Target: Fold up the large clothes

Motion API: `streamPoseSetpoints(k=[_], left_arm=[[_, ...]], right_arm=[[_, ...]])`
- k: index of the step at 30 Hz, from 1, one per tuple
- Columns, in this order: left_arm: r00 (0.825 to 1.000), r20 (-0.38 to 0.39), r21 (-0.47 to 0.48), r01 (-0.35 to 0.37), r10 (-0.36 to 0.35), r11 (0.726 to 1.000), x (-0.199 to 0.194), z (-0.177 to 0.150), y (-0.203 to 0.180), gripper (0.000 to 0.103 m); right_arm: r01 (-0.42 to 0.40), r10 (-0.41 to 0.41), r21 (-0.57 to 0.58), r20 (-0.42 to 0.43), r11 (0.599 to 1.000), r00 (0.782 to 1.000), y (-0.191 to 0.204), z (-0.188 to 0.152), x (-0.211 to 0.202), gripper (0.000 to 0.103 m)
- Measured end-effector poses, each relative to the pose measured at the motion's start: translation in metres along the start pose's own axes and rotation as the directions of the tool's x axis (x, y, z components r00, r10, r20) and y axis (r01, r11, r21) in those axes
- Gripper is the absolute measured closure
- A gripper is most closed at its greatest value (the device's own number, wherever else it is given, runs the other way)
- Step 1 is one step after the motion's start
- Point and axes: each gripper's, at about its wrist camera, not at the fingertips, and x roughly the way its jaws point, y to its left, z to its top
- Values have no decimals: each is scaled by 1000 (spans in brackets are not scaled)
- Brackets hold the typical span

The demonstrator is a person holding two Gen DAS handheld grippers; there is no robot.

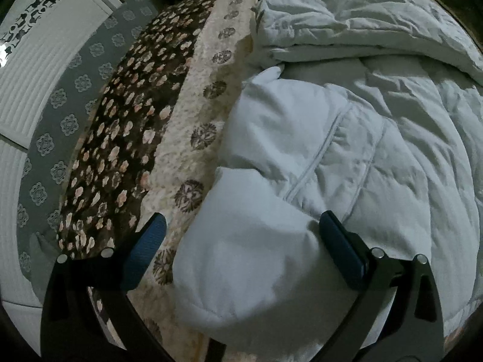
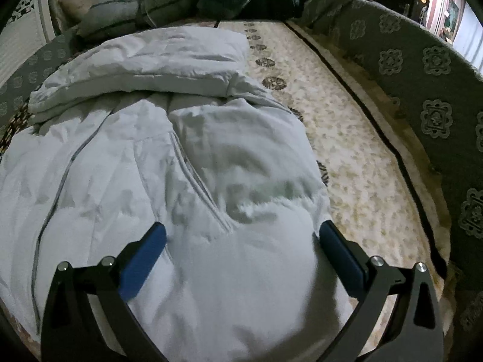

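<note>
A: We begin at the left gripper (image 1: 241,241). Its jaws stand spread wide. The blue pads (image 1: 148,250) hover over the near left sleeve (image 1: 250,259) of the white padded jacket (image 1: 377,163); the pad on the jacket's side appears to touch the fabric, and nothing is pinched.

B: We confirm the same for the right gripper (image 2: 241,247): jaws spread, straddling the near right sleeve (image 2: 250,271), not clamped.

A: Location of the garment: the jacket lies flat along the bed (image 2: 362,157), hood (image 2: 145,69) toward the far end. In the left wrist view the sleeve lies along the jacket's edge, beside the patterned blanket (image 1: 120,138) that runs along the bed's left edge. In the right wrist view the bed's right side is bare bedspread up to the grey padded rail (image 2: 422,69).

B: We judge the step in hand to be the grasp of both sleeves before the fold inward. Procedure: lower each gripper until a pad slides under the sleeve's outer edge, then close on the full thickness, not on the top layer alone.

A: Caution: the padding is thick and springy. We seat the fabric deep between the pads. We lift both sides evenly and carry each sleeve toward the centre seam (image 2: 193,175).
</note>
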Motion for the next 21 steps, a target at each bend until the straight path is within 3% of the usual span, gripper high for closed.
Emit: streamPoseSetpoints(k=[8,13,16,21], left_arm=[[992,21,-54,122,-121,991,-6,-32,3,3],[972,38,-94,233,-230,968,-15,-55,17,3],[973,58,-68,227,-223,972,-20,-69,15,3],[981,80,-51,184,-179,982,-27,-78,6,3]], right_arm=[[-38,35,40,56,998,998,-22,-25,-28,2],[-19,12,42,150,999,989,-37,-46,-53,2],[14,-20,36,184,999,983,-42,-51,-61,2],[28,-34,41,134,999,990,-49,-62,-56,2]])
